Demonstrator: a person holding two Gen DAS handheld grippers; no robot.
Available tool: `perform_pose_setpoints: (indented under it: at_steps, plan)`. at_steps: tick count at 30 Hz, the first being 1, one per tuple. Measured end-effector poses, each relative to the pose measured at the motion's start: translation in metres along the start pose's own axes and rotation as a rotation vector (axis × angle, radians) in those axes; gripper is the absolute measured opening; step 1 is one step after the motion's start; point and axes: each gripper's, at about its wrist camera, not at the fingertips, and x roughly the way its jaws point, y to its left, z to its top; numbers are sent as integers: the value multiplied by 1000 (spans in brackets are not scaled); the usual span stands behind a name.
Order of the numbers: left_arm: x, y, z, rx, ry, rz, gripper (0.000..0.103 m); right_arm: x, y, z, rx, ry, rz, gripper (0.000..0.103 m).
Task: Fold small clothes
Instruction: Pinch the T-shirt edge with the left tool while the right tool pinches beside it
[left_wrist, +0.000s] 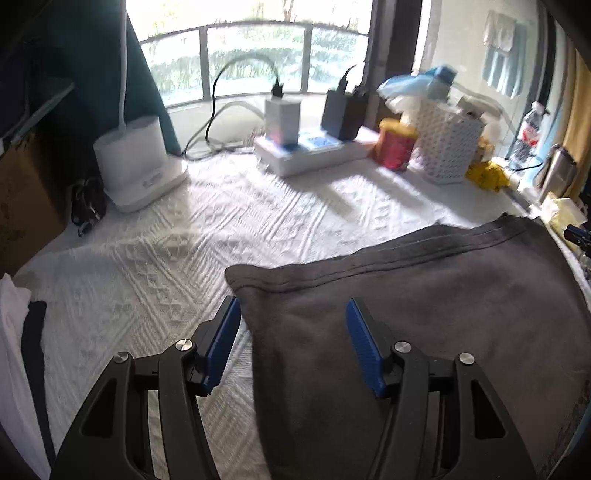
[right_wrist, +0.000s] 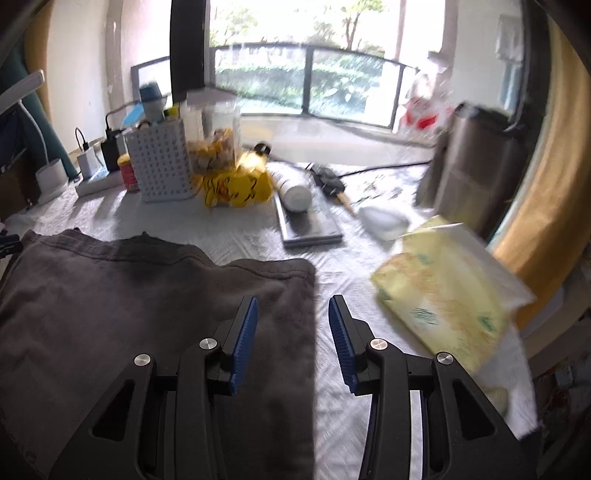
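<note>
A dark grey garment (left_wrist: 424, 295) lies flat on the white textured cloth (left_wrist: 166, 258), its seamed edge toward the window. My left gripper (left_wrist: 292, 306) hovers open over the garment's left edge, one blue pad (left_wrist: 221, 339) above the white cloth and the other above the grey fabric. In the right wrist view the same garment (right_wrist: 129, 295) fills the left half. My right gripper (right_wrist: 293, 301) is open astride its right edge, with the left pad (right_wrist: 245, 339) over fabric and the right pad over the cloth. Nothing is pinched in either one.
Along the back stand a white lamp base (left_wrist: 136, 162), a power strip with chargers (left_wrist: 306, 151), a red can (left_wrist: 395, 144) and a white basket (left_wrist: 447, 147). A yellow tissue pack (right_wrist: 447, 291), a book under a bottle (right_wrist: 306, 225) and a dark container (right_wrist: 476, 162) sit right of the garment. White and dark clothes (left_wrist: 18, 350) lie at far left.
</note>
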Motion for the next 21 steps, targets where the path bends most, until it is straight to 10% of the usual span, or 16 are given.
perform_pose_setpoints:
  at_steps: [13,16,18,21]
  plan:
    - [18,-3,3,42,50,26,58,51,-10,10,70,116,23,43]
    - [17,-9,4,85,33,0,25,50,-4,9,41,114,15,41]
    - [17,-15,5,125,29,-7,5,50,4,9,1,113,49,21]
    - [15,-24,5,164,13,21,4,48,15,8,-53,104,75,4]
